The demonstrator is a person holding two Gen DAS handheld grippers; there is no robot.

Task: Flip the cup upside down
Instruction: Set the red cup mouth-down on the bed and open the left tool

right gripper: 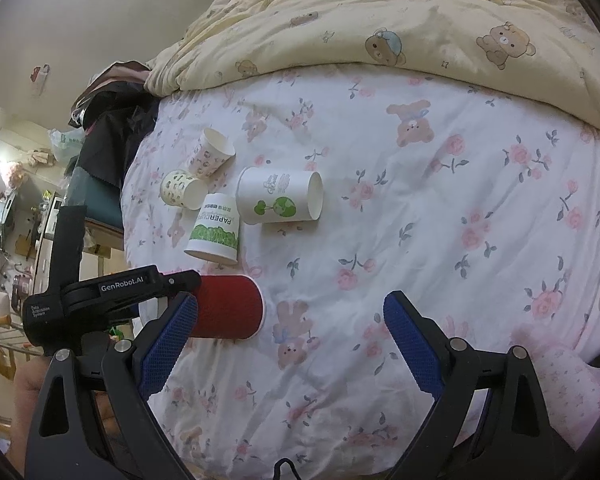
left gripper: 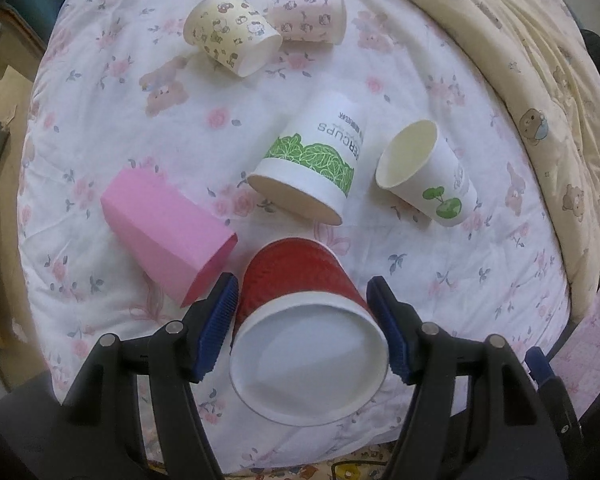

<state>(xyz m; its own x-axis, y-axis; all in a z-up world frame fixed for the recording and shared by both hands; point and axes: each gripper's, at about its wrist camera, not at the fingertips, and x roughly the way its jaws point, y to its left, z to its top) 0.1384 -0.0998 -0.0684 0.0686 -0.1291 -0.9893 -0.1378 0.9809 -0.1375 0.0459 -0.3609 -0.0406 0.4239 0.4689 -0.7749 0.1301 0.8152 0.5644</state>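
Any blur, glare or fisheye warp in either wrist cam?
Left wrist view: soft, even light, no glare; the bed bulges at the edges from fisheye warp, and the red cup is sharp. Right wrist view: similarly diffuse, dark vignette corners, yellow quilt curved, no obvious motion blur.

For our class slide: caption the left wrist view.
Left gripper straddles a red cup lying on the floral bedsheet, five other cups behind.

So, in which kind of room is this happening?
Most likely a bedroom: the paper cups lie on a bed with a floral sheet, and a yellow bear-print quilt is bunched up behind them.
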